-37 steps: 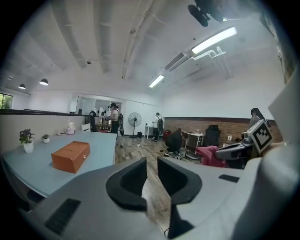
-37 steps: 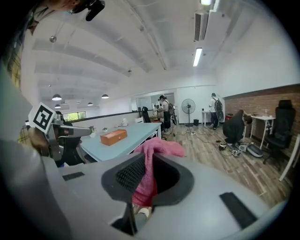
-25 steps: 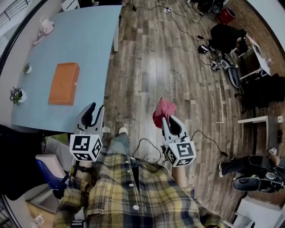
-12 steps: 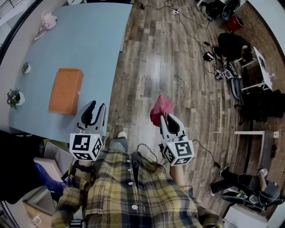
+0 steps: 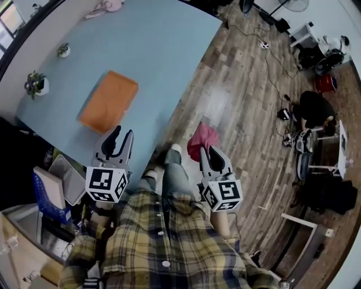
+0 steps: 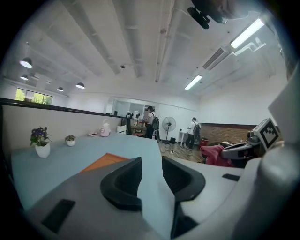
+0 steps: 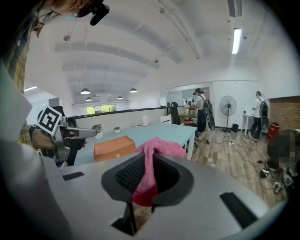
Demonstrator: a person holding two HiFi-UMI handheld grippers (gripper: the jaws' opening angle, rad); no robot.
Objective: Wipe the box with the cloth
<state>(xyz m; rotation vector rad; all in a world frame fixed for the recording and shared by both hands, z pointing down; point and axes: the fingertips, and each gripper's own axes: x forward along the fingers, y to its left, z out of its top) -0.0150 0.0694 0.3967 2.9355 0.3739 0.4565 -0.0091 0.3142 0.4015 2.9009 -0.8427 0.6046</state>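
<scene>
An orange box (image 5: 109, 101) lies flat on the light blue table (image 5: 158, 51); it also shows in the right gripper view as the orange box (image 7: 114, 147) and in the left gripper view as an orange sliver, the box (image 6: 103, 162). My right gripper (image 5: 206, 149) hangs over the wood floor, shut on a pink cloth (image 5: 202, 139) that bunches up past the jaws; the cloth (image 7: 152, 161) fills the gap of the right gripper (image 7: 150, 180). My left gripper (image 5: 118, 137) sits at the table's near edge, just short of the box, open and empty, as the left gripper (image 6: 152, 180) view confirms.
Two small potted plants (image 5: 36, 83) and a pink object (image 5: 107, 5) stand along the table's far side. A blue crate (image 5: 44, 195) and boxes sit at lower left. Cables, bags and people (image 7: 202, 112) are out on the wood floor (image 5: 248, 96) to the right.
The head view has swung, so the table and box now sit more to the centre and tilted. Both grippers keep their pose; the cloth stays held in the right one.
</scene>
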